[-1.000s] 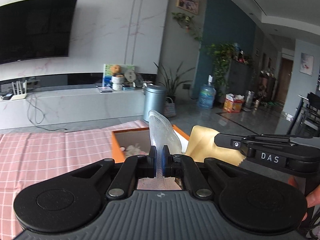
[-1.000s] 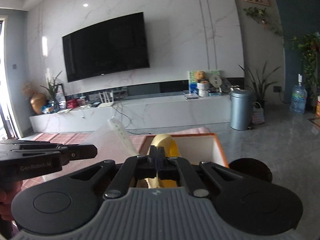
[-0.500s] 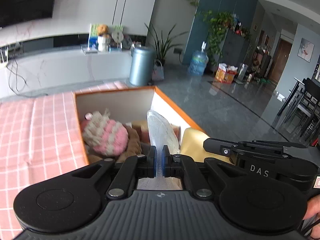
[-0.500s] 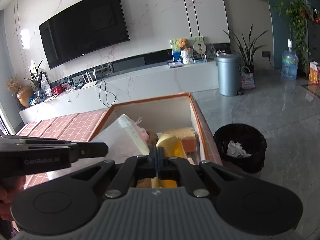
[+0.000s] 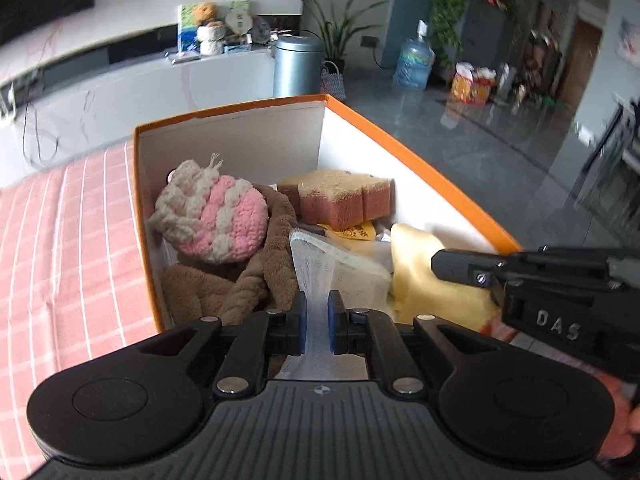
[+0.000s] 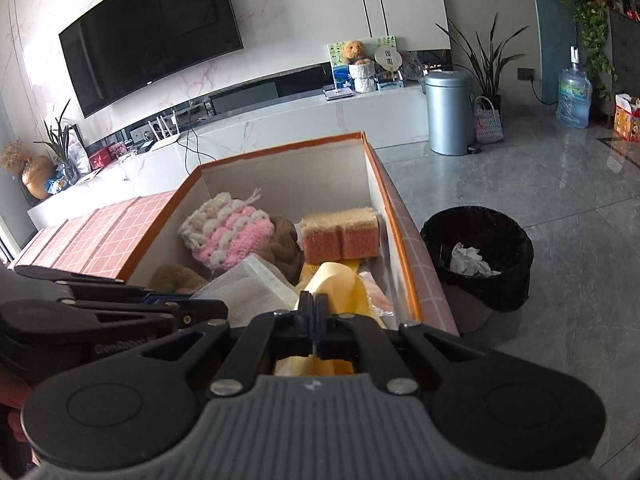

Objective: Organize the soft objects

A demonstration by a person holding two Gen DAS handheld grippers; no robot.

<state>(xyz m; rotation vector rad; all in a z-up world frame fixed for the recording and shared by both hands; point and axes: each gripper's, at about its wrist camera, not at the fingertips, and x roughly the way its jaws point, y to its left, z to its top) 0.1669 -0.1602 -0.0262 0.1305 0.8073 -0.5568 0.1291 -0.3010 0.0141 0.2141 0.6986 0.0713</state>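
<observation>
Left gripper fingers narrowly apart and opening, white mesh pouch between them over orange box, right gripper fingers clamped on yellow cloth above same box, "DAS" lettering on right gripper body

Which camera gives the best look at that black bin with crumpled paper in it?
The right wrist view: the black bin stands whole on the floor beside the orange box, its paper visible. The left wrist view doesn't show it at all.
</observation>
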